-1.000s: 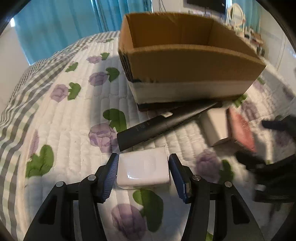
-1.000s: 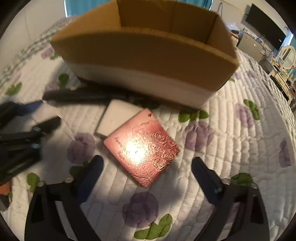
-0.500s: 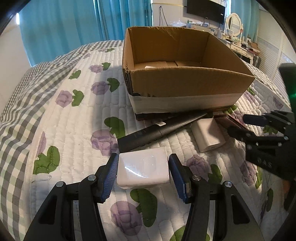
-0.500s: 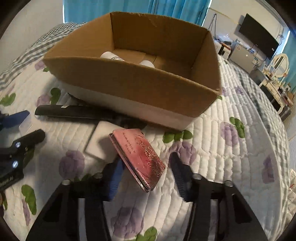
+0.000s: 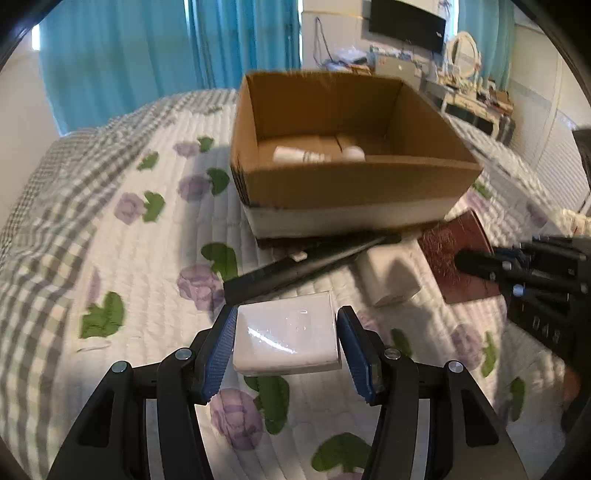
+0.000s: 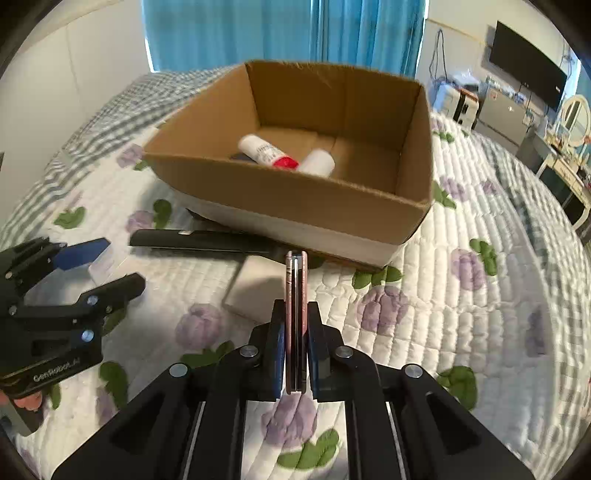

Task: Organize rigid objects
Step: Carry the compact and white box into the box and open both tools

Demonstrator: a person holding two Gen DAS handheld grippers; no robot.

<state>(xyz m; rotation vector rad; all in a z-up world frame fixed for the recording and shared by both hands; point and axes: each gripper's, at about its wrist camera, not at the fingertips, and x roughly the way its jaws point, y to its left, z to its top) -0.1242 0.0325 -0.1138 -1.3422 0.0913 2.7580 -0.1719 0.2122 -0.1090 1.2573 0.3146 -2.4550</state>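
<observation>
floral quilt (image 6: 498, 332), left fingers (image 5: 221, 345) gripping white box (image 5: 286, 338), right fingers (image 6: 277, 350) pinching pink case (image 6: 295, 295), cardboard box (image 6: 295, 199) ahead

The quilted bedspread (image 5: 147, 258) is white, printed with lilac flowers and green leaves, and edged in grey-and-white check. The open cardboard box (image 6: 280, 192) is plain brown with a white band along its base. Inside it lies a white tube with a red end (image 6: 266, 152) beside a white cylinder (image 6: 317, 162). The long flat bar (image 5: 295, 269) is black. The left gripper (image 5: 286, 343) has blue pads on black fingers, around a glossy white rectangular block (image 5: 286, 338). The thin slab (image 6: 295, 295) looks pink at its edge, reddish-brown across its face, though blurred. The curtains (image 6: 280, 33) are turquoise.
</observation>
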